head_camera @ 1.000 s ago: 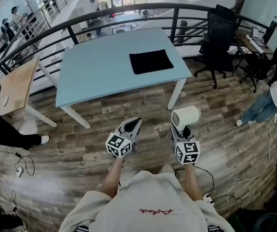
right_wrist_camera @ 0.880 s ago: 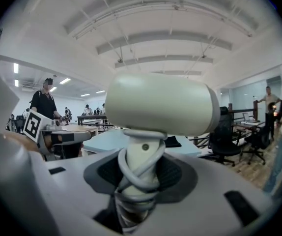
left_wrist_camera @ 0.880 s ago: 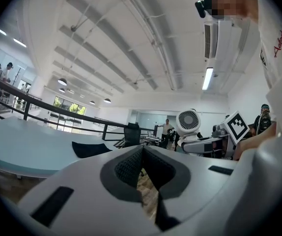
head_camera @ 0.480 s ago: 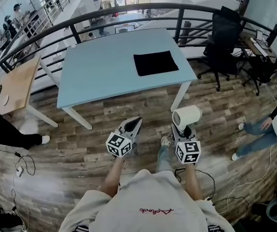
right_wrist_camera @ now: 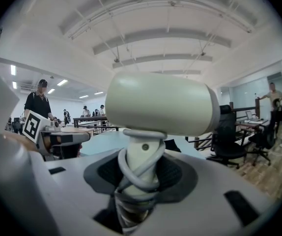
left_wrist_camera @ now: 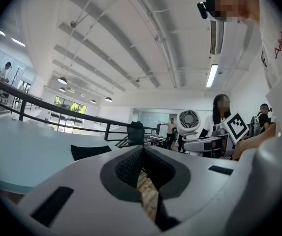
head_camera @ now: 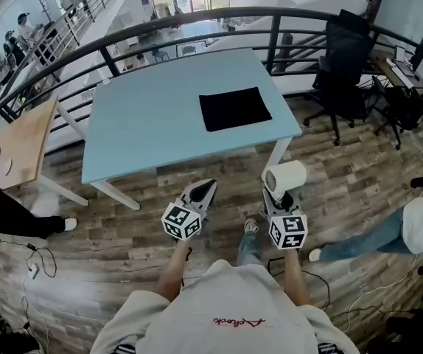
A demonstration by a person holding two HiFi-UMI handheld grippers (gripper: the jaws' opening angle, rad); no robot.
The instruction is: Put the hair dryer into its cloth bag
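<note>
While standing short of the light-blue table (head_camera: pixel 152 124), off its near edge, holding both grippers out over the plank floor (head_camera: pixel 116 223).

Left of the table: small wooden table (head_camera: pixel 21 135), someone's dark trouser legs (head_camera: pixel 5 212) off its near corner. Not in the path.

Left gripper (head_camera: pixel 207 188): clenched, pads together, nothing between them. Free to work the bag mouth.

Right gripper (head_camera: pixel 276 198): clamped on the hair dryer (head_camera: pixel 285 178) by the handle, with cord wound round the handle just above the pads. Handle upright, barrel level on top, long axis crosswise, grilled end toward the left gripper.

Cloth bag (head_camera: pixel 234 108): flat black square on the table's right half, about mid-depth, well apart from both grippers. Lies straight ahead, between the two gripper lines, so roughly equal reach for either. Can't read which side opens.

Probable next step: close in on the table, pinch a bag edge with the left, feed the barrel in with the right. Probably needs the barrel turned end-on to the mouth first.

In the way: only the table's near edge and bare top.

Beyond the table: curved black railing (head_camera: pixel 197 17). Right of the table: black office chair (head_camera: pixel 340 65), and a bystander in jeans (head_camera: pixel 359 240) near the right-gripper side. Worth watching elbow room there.
</note>
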